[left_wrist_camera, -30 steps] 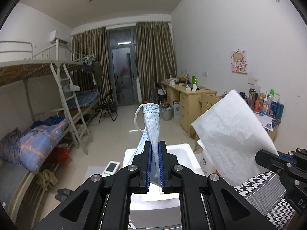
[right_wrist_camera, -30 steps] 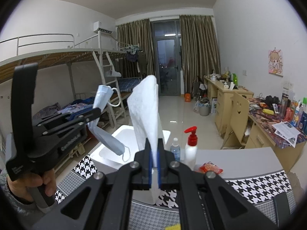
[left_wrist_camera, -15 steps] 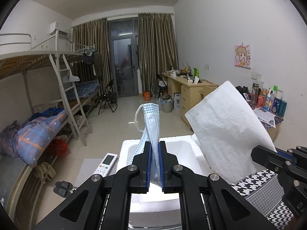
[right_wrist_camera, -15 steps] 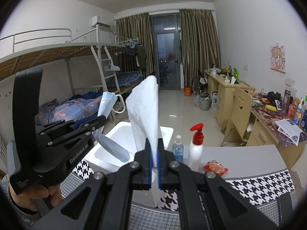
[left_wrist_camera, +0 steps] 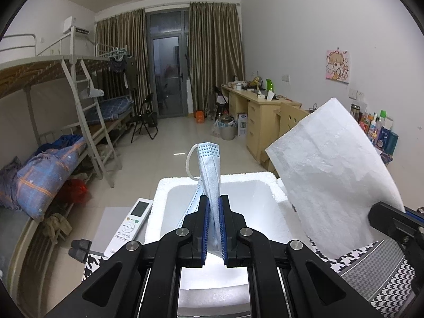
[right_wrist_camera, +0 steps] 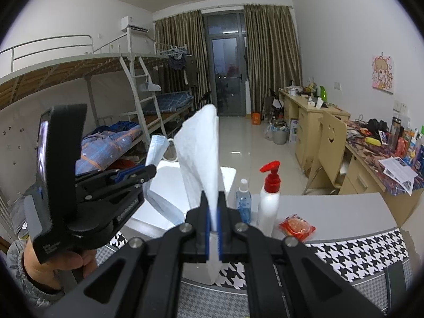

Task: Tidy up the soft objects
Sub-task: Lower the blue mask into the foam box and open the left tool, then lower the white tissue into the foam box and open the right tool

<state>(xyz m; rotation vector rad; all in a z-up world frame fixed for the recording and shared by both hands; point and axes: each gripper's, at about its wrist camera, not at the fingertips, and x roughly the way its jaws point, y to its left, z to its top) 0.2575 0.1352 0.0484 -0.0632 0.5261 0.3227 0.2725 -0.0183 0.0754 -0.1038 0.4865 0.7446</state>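
Note:
My left gripper (left_wrist_camera: pixel 214 206) is shut on a light blue face mask (left_wrist_camera: pixel 210 169) that stands up between its blue pads, its ear loop hanging to the left. Below and just beyond it sits an open white foam box (left_wrist_camera: pixel 169 188). My right gripper (right_wrist_camera: pixel 213 206) is shut on a white tissue sheet (right_wrist_camera: pixel 201 148), which rises tall above the pads. In the left wrist view that tissue (left_wrist_camera: pixel 331 175) leans over the box's right wall. In the right wrist view the left gripper (right_wrist_camera: pixel 148 171) holds the mask (right_wrist_camera: pixel 156 153) over the foam box (right_wrist_camera: pixel 228 172).
A white remote control (left_wrist_camera: pixel 129 228) lies left of the box. A small blue bottle (right_wrist_camera: pixel 243 201), a red-topped pump bottle (right_wrist_camera: pixel 269 201) and a red snack packet (right_wrist_camera: pixel 296 225) stand right of the box on the grey table with houndstooth cloth (right_wrist_camera: pixel 352 249). A hand (right_wrist_camera: pixel 53 262) holds the left gripper.
The left gripper with the mask has moved forward and down over the foam box, which now shows larger. The right gripper with the tissue has edged closer to the box.

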